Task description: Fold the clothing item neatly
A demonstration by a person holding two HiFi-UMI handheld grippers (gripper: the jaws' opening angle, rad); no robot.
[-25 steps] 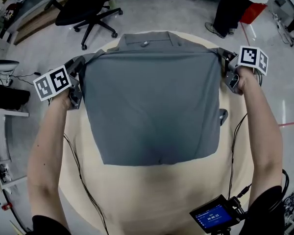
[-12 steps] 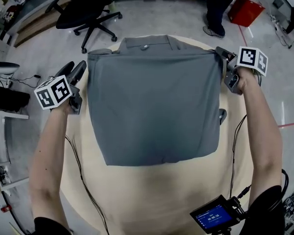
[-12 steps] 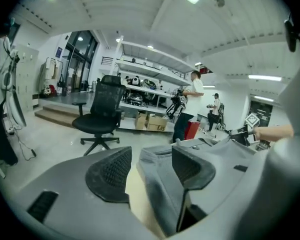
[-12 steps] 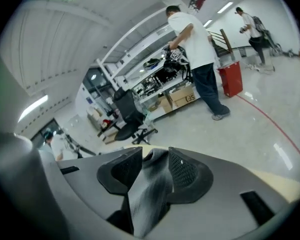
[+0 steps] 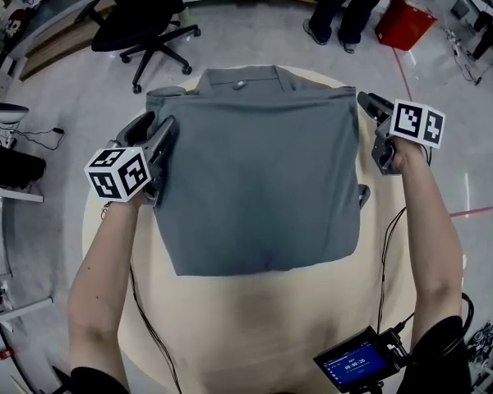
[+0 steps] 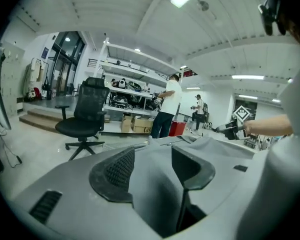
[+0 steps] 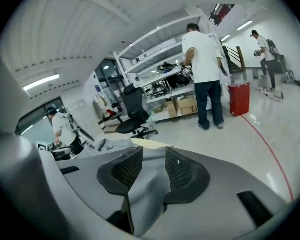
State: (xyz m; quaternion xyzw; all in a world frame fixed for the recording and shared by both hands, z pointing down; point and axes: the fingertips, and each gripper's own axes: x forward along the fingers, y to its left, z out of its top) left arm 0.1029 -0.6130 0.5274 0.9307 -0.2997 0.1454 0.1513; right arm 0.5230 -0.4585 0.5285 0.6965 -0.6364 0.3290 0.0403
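Left claw (image 6: 154,156) stands with its jaws wide apart, having just been opening, and it grips nothing. It hovers at the ten o'clock edge of the grey fabric collared shirt (image 5: 263,179), whose cloth shows under the gap, though neither pad presses on it. Right claw (image 7: 154,164) has likewise just been opening. Its ribbed pads stand apart, and a loose fold of the shirt's cloth lies between them unpinched. This claw sits at the shirt's two o'clock corner. The shirt lies flat on the round pale wooden table (image 5: 255,318), folded to a rough square, with its collar at twelve o'clock and its lower edge at six o'clock. A small black device with a lit blue screen (image 5: 357,361) sits at five o'clock near the table's rim. On the floor beyond the table, a black wheeled office chair (image 5: 144,15) stands at eleven o'clock. A red plastic bin (image 5: 404,21) stands at one o'clock, just beside a standing person (image 5: 345,6).
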